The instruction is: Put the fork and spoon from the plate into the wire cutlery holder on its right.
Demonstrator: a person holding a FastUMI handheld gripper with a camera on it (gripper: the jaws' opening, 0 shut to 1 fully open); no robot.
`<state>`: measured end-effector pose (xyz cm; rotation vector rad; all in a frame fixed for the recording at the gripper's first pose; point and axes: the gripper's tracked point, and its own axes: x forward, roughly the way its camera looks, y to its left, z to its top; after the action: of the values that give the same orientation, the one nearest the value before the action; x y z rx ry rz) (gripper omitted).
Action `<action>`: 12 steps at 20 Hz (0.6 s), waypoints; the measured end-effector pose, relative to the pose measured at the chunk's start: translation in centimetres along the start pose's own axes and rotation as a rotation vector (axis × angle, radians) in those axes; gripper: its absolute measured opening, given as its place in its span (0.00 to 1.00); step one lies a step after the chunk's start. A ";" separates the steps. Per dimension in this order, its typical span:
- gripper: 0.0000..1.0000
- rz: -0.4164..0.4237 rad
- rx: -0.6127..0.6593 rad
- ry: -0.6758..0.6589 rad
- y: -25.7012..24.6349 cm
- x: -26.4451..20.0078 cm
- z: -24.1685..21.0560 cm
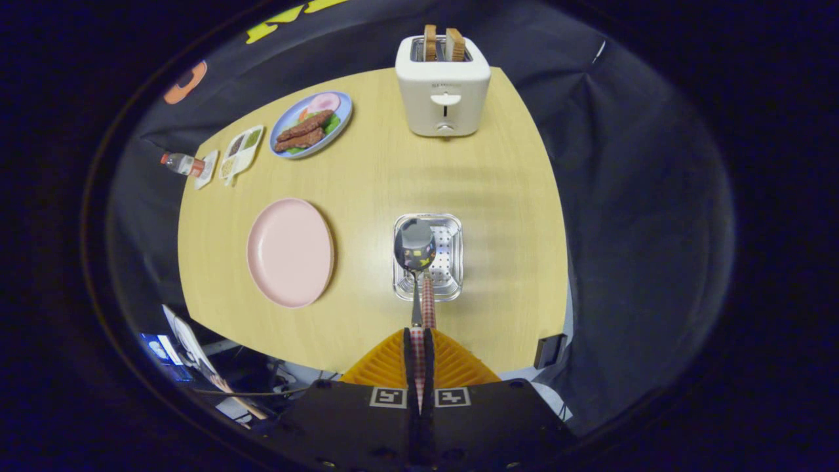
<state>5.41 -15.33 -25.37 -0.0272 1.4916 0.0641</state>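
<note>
My gripper (418, 333) is shut on the spoon (414, 248), both fingers pressing on its red-checked handle. The spoon's shiny bowl points ahead and hangs over the metal cutlery holder (451, 262), which I look down into from above. A second red-checked handle (429, 298) rises from the holder beside the spoon's neck; it looks like the fork's, and its head is hidden. To the left of the holder lies the pink plate (290, 252) with nothing on it.
A white toaster (444, 88) with two slices of bread stands at the table's far edge. A blue plate of food (311, 123), a small divided tray (240, 151) and a bottle (183, 164) sit at the far left. The wooden table (511, 216) ends just below my fingers.
</note>
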 end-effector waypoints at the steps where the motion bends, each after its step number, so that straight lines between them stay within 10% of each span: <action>1: 0.01 -0.007 -0.020 0.024 -0.4 0.2 -0.3; 12: 0.02 0.008 -0.065 0.203 -1.7 1.0 1.3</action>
<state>6.89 -16.89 -26.30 -0.0824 1.6919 0.1192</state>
